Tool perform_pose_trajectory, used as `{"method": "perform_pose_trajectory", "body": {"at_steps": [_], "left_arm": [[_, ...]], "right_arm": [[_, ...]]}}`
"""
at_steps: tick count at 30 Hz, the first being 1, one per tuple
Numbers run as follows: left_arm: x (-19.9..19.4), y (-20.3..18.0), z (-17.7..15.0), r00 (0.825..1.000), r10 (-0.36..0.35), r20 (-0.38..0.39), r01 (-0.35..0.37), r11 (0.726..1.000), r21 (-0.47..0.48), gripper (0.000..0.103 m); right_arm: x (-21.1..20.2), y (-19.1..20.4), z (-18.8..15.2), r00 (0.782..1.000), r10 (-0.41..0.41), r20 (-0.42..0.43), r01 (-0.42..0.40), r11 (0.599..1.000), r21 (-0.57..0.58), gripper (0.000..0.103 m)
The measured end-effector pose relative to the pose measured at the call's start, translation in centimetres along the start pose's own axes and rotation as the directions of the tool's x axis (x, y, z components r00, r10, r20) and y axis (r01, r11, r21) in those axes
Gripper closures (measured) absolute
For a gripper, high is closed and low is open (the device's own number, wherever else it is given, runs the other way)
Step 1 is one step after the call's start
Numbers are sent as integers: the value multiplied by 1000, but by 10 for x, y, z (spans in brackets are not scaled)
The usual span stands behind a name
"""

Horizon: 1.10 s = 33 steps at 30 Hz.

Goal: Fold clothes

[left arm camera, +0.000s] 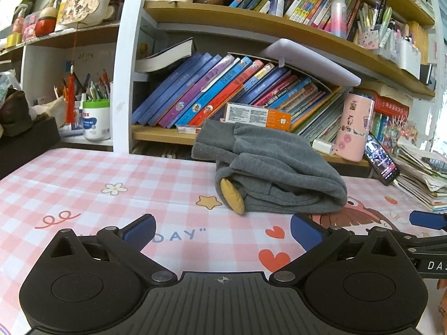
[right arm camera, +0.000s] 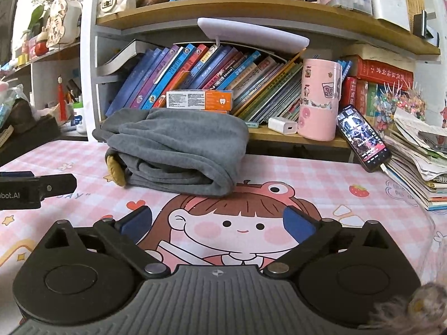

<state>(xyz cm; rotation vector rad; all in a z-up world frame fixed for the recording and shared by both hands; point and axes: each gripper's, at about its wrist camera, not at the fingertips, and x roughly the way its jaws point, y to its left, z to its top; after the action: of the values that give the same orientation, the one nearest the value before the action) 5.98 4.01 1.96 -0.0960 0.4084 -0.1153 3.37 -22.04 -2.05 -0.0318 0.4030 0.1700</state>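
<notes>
A table (left arm camera: 83, 178) is covered by a pink checked cartoon cloth. Behind it, wooden shelves (right arm camera: 251, 8) are packed with leaning books (left arm camera: 223, 89), and a phone (right arm camera: 363, 139) is propped beside a pink cup (right arm camera: 318, 97).

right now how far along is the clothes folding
It looks done or nearly so. The grey garment lies in a compact folded bundle on the checked tablecloth, with a small yellow part poking out at its left end. Nothing is in hand: the left gripper and right gripper are both open and empty, short of the bundle. No other loose clothing shows, so at most a tidy-up remains.
</notes>
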Motion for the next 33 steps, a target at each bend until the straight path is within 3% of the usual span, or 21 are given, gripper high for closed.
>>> {"method": "perform_pose_trajectory", "body": {"at_steps": [33], "left_arm": [[3, -4, 3, 1000, -3, -26, 4, 1000, 31, 0]], "right_arm": [[6, 0, 0, 999, -9, -32, 9, 1000, 2, 0]]}}
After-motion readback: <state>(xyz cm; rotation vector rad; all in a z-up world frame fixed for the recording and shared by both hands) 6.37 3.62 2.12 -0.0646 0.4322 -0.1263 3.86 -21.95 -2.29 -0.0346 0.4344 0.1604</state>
